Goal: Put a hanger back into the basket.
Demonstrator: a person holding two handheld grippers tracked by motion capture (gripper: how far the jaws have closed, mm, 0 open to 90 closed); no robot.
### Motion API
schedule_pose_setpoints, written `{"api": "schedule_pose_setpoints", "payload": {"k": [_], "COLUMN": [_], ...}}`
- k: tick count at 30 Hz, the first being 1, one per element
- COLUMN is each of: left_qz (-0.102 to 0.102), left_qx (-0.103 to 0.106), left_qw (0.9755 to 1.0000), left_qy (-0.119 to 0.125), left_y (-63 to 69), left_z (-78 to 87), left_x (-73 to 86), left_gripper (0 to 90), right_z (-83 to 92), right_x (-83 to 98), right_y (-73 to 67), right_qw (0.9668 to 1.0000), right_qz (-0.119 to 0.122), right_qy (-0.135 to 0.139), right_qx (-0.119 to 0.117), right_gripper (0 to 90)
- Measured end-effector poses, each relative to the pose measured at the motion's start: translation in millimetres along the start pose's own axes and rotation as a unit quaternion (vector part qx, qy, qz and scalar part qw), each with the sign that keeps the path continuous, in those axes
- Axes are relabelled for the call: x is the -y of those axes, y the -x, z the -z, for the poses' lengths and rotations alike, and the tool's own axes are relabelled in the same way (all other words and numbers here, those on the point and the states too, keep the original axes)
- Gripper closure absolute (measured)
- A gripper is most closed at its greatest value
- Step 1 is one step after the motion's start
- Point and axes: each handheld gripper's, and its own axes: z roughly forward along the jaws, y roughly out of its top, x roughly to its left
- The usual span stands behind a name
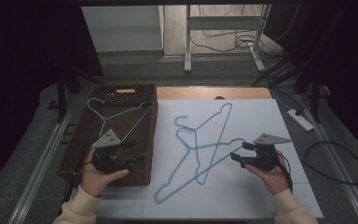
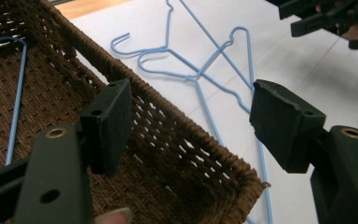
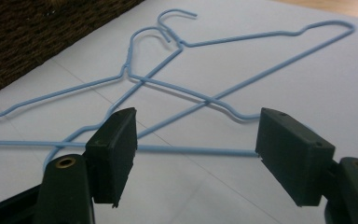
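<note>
Two crossed blue hangers (image 1: 200,149) lie mid-desk beside the basket (image 1: 145,140). The right hand-held gripper (image 1: 237,157), jaws apart and empty, sits at their edge; the left hand-held gripper (image 1: 137,158) gapes over the basket's rim.

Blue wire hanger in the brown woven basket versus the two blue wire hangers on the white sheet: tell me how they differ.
The blue wire hanger in the basket lies alone inside the brown woven basket, near the left gripper. The two blue wire hangers on the white sheet lie crossed over each other outside it, close to the open right gripper. All look like the same thin blue wire, and none is held.
</note>
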Motion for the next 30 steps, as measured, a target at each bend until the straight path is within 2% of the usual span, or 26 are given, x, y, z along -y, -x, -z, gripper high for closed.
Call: {"api": "schedule_pose_setpoints", "payload": {"k": [4, 7, 13, 16, 23, 30], "left_qz": [-0.004, -0.001, 0.003, 0.003, 0.002, 0.002], "left_qx": [0.0, 0.0, -0.003, -0.004, -0.004, -0.005], "left_qw": [1.0, 1.0, 1.0, 1.0, 1.0, 1.0], "left_qy": [-0.004, -0.007, -0.007, -0.007, -0.007, -0.007], "left_y": [0.2, -1.9, -5.3, -5.4, -4.9, -5.2], "left_z": [-1.0, -2.1, -1.3, -1.7, -1.8, -1.2], "left_x": [1.5, 4.4, 8.4, 9.5, 9.9, 10.4], "left_gripper": [30.7, 30.7, 30.9, 31.0, 31.2, 31.3], "right_z": [-18.8, -36.5, -75.9, -94.7, -130.7, -155.2], "right_x": [-13.9, -21.7, -38.6, -47.6, -61.8, -74.3], "right_y": [-9.8, -14.3, -25.1, -29.6, -41.7, -53.6], "right_qw": [0.9995, 0.9986, 0.9956, 0.9928, 0.9876, 0.9831], "right_qz": [0.012, 0.012, 0.02, 0.027, 0.043, 0.051], "right_qy": [-0.024, -0.041, -0.071, -0.091, -0.13, -0.16], "right_qx": [-0.016, -0.031, -0.058, -0.073, -0.076, -0.074], "right_gripper": [30.0, 30.3, 30.4, 30.4, 35.3, 41.8]}}
